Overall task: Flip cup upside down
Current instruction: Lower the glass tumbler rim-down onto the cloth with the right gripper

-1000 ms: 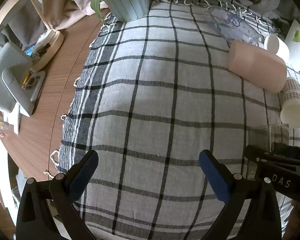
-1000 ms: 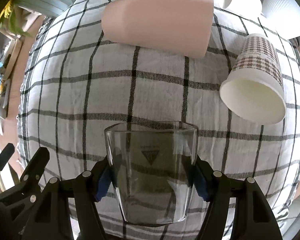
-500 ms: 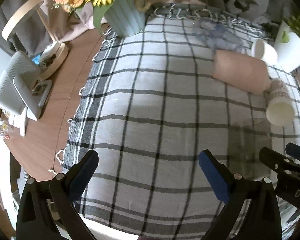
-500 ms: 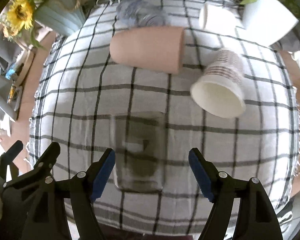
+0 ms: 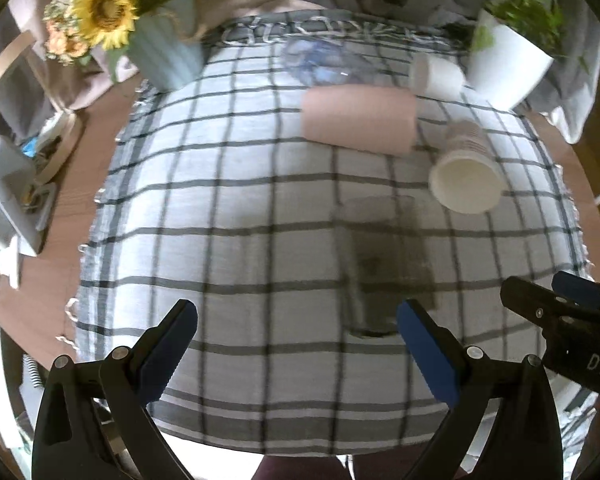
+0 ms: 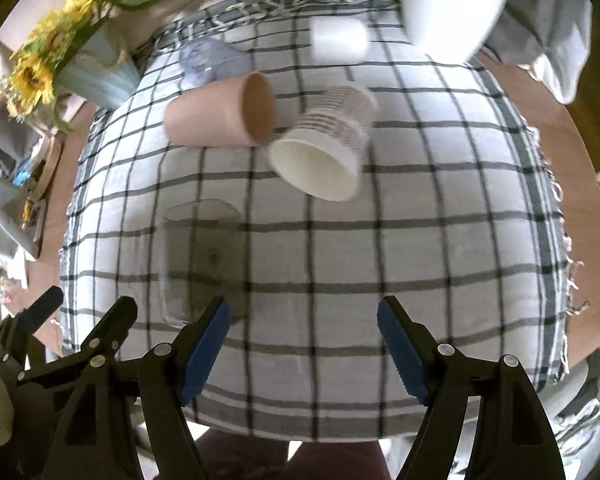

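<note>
Both jaws spread wide, gripping nothing. Clear glass cup standing free on the checked cloth, just ahead-left of the right gripper. Likely risks: nudging it over, snagging cloth.

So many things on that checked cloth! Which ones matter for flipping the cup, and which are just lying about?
For the job:
- glass cup, standing free on the cloth
- right gripper, jaws open
- left gripper, jaws open

Lying about:
- pink cup, on its side
- patterned paper cup, on its side
- white cup
- sunflower vase
- white plant pot
- checked cloth
</note>
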Motion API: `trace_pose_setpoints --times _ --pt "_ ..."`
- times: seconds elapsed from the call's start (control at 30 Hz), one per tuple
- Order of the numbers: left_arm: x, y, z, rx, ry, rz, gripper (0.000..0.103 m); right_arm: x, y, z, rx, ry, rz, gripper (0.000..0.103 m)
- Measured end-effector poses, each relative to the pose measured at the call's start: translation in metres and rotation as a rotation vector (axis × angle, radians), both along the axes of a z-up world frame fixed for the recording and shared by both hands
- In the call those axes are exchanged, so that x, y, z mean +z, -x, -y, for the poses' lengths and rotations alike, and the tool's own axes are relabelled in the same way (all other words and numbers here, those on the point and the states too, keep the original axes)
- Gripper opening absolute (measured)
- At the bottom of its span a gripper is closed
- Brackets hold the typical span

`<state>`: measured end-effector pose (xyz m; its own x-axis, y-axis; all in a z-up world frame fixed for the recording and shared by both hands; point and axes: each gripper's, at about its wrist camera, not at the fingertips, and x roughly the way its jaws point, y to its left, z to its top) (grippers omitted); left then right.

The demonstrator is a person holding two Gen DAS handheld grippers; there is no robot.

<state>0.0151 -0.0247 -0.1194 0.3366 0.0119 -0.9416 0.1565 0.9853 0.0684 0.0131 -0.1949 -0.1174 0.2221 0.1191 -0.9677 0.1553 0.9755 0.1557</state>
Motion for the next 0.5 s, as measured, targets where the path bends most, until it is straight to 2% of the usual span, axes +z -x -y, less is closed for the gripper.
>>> trace_pose_setpoints --times 0.3,0.5 --pt "-0.016 0.010 0.029 -0.032 0.027 -0.026 0.102 -0.001 0.018 0.034 -0.029 0.043 0.014 0.076" --pt "-0.032 0.009 0.037 -0.019 0.047 -0.037 0.101 -0.015 0.025 0.046 -0.032 0.046 -0.021 0.076"
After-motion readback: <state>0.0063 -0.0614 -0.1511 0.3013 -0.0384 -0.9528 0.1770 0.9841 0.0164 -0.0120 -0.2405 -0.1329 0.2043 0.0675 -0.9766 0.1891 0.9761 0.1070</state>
